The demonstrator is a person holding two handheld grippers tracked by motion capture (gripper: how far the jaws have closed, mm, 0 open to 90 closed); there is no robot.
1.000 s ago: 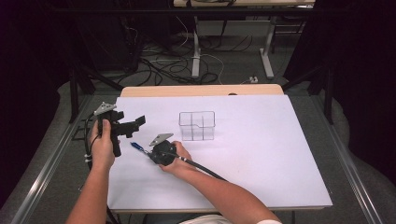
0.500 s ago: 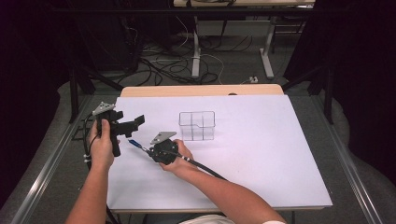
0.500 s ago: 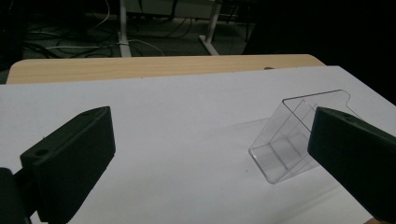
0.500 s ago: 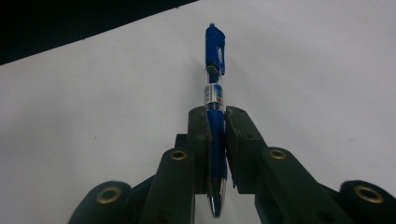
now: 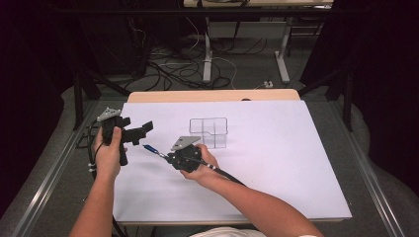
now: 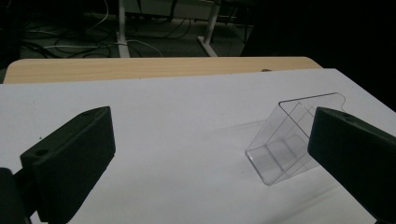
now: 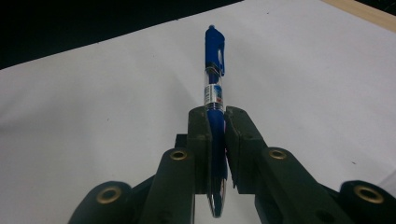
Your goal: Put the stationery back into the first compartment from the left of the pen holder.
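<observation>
two black jaws of the right gripper (image 7: 217, 140) closed tight on a blue pen (image 7: 215, 79), clamped at its lower barrel. clip end pointing up and away, clear mid-section with a label just above the jaws. beneath, a white table sheet (image 7: 93, 93); wooden edge (image 7: 369, 11) at top right.

Blue click pen (image 7: 214, 70), clear mid-barrel with a label, blue clip and cap end pointing away from the jaws of the right gripper (image 7: 217, 135), which clamp its grip section. Clear plastic divided organizer (image 5: 208, 132) sits on the white table sheet (image 5: 276, 163), right of and beyond the pen, apart from it.
</observation>
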